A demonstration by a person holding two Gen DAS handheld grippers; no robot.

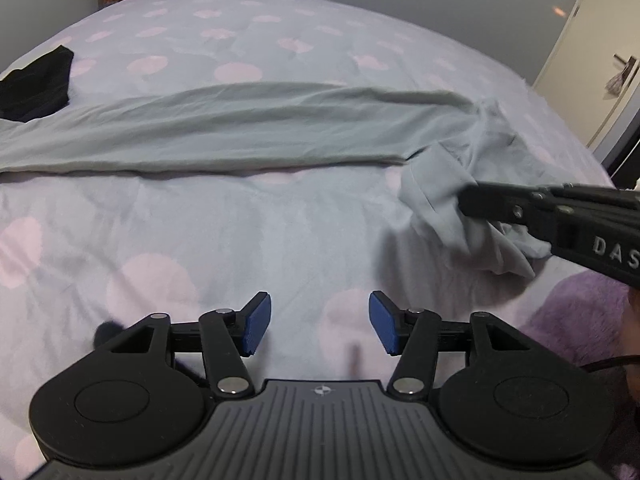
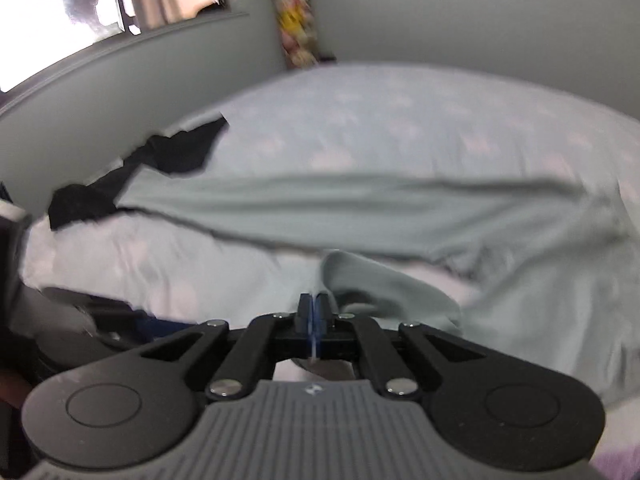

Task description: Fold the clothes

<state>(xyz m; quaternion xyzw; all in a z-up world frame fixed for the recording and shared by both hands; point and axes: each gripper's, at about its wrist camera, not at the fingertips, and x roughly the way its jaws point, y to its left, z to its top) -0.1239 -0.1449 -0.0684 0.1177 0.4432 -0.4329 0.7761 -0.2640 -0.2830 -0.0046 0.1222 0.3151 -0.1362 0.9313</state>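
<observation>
The long pale grey-green jersey garment (image 1: pixel 224 128) lies stretched across the bed (image 1: pixel 248 236), one bunched end toward the right. The right tongs (image 2: pixel 313 304) pinch that end; best to lift it low and carry it evenly over. The left tongs (image 1: pixel 316 320) hover spread and empty. One grey-green garment, one black garment (image 1: pixel 36 88) — two tongs.

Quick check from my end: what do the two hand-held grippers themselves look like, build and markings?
Both match: left hand-held gripper and right hand-held gripper are matte black linkages with silver pivot bolts, blue pads, round side housings and a ribbed grey base. White letters "DAS" mark the right one's side.
</observation>
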